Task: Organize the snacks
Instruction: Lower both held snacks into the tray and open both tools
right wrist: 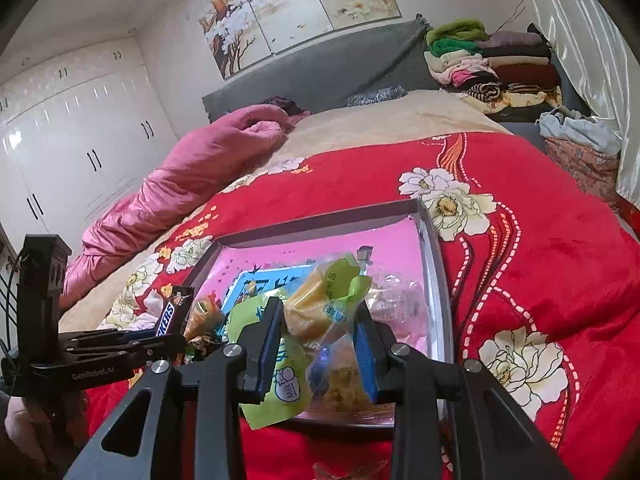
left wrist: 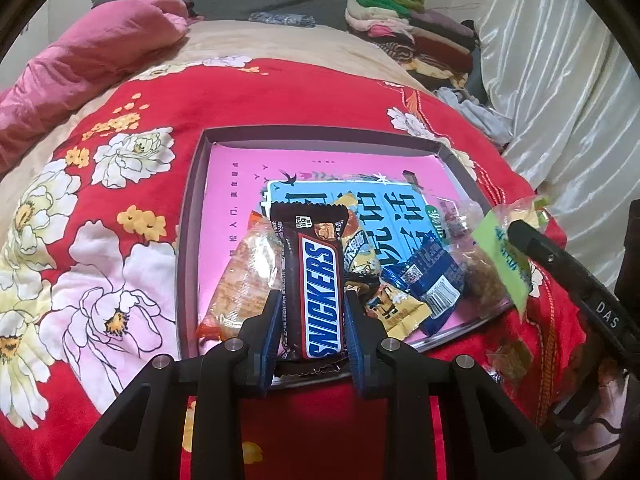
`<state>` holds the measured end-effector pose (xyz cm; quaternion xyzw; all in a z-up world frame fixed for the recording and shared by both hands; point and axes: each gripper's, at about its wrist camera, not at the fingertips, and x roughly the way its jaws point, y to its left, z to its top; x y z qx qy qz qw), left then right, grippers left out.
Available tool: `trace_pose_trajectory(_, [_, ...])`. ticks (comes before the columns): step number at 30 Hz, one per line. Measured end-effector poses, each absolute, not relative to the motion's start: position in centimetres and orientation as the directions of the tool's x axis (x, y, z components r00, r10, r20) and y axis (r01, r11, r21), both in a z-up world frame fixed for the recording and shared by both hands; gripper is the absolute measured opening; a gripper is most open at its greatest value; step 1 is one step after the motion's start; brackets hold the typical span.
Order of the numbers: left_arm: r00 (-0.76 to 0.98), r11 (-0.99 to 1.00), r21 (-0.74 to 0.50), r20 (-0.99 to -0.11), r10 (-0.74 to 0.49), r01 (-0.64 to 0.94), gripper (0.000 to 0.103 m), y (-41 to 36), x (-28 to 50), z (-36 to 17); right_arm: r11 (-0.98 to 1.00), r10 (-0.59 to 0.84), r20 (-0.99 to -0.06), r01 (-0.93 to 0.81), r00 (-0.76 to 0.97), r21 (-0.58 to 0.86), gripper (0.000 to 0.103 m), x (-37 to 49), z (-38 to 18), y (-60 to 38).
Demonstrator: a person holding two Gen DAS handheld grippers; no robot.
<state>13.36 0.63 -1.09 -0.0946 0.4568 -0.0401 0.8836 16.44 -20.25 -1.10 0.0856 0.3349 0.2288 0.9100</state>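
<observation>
In the left wrist view, my left gripper [left wrist: 312,320] is shut on a brown Snickers bar [left wrist: 320,276], held lengthwise over the near edge of a shallow box [left wrist: 188,240] with a pink bottom. Inside the box lie an orange packet [left wrist: 244,276], a blue packet [left wrist: 432,276] and a yellow packet [left wrist: 396,312]. At the right, my right gripper [left wrist: 520,236] carries a green-labelled cake packet [left wrist: 500,256]. In the right wrist view, the right gripper [right wrist: 320,332] is shut on that packet [right wrist: 320,304] above the box [right wrist: 320,216]. The left gripper [right wrist: 172,340] with the Snickers bar [right wrist: 168,318] shows at the left.
The box rests on a red flowered blanket [left wrist: 120,200] spread over a bed. A pink quilt [left wrist: 92,52] lies far left, and folded clothes [left wrist: 400,28] are stacked at the far right by shiny curtains [left wrist: 540,80]. One small wrapped snack [left wrist: 512,356] lies on the blanket near the box's right corner.
</observation>
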Motion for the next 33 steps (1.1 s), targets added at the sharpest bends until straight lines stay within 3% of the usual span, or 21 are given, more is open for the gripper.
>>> trace_pose_trajectory(18, [0.58,0.974,-0.226,-0.793,-0.184,0.0,0.03,0.8,13.4,-1.4,0.877,0.463,-0.615,-0.428,0.639,0.216,0.035,16.3,-1.9,-17.1])
trace_pose_trajectory(33, [0.583,0.974,-0.227,-0.792,-0.18,-0.008,0.031,1.1,13.3,-1.4,0.908,0.386,-0.663,-0.389,0.642,0.153,0.035,17.1,-3.1,-17.0])
